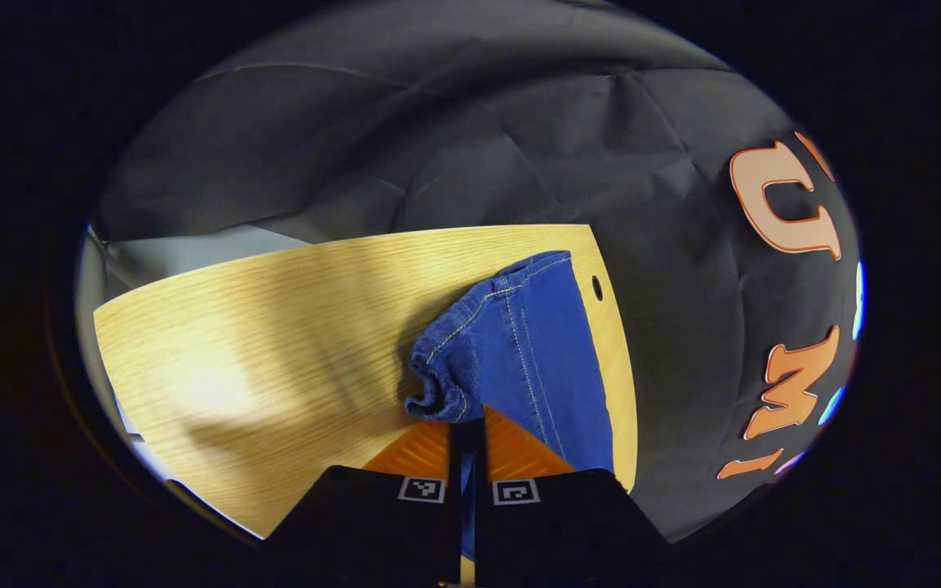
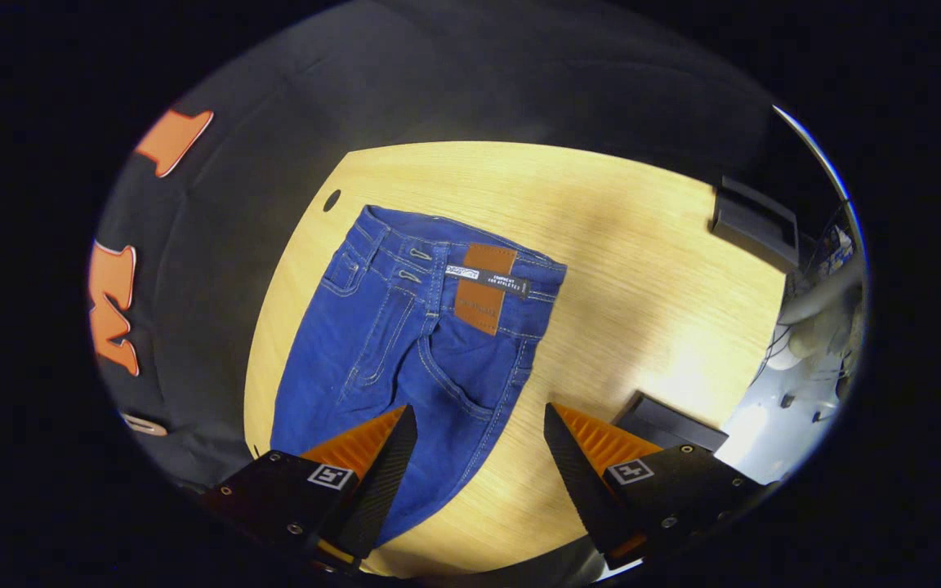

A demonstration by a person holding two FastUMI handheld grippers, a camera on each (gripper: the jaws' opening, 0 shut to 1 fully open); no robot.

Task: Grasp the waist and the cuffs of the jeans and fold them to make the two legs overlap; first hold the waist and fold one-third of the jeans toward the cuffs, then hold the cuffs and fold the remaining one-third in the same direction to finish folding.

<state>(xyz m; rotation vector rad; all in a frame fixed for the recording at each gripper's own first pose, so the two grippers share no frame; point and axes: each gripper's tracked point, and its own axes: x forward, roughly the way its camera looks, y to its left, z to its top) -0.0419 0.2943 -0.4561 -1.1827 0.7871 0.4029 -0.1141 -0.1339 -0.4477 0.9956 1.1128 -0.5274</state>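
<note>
Wood table (image 2: pixel 642 269) carries the jeans (image 2: pixel 405 343), waist (image 2: pixel 470 261) lying flat at the far end, while the left gripper (image 1: pixel 467 425) has its jaws pinched on what looks like a bunched cuff (image 1: pixel 446 384), and the right gripper (image 2: pixel 479 441) hangs with jaws wide apart above the legs.

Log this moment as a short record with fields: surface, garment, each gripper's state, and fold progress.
surface: wooden table
garment: blue jeans, waist end lying flat, brown patch on the waistband
left gripper: shut on the cuff, which bunches at its fingertips
right gripper: open, above the jeans near their edge, gripping nothing
fold progress: waist section appears one leg wide; thirds not yet folded
</note>
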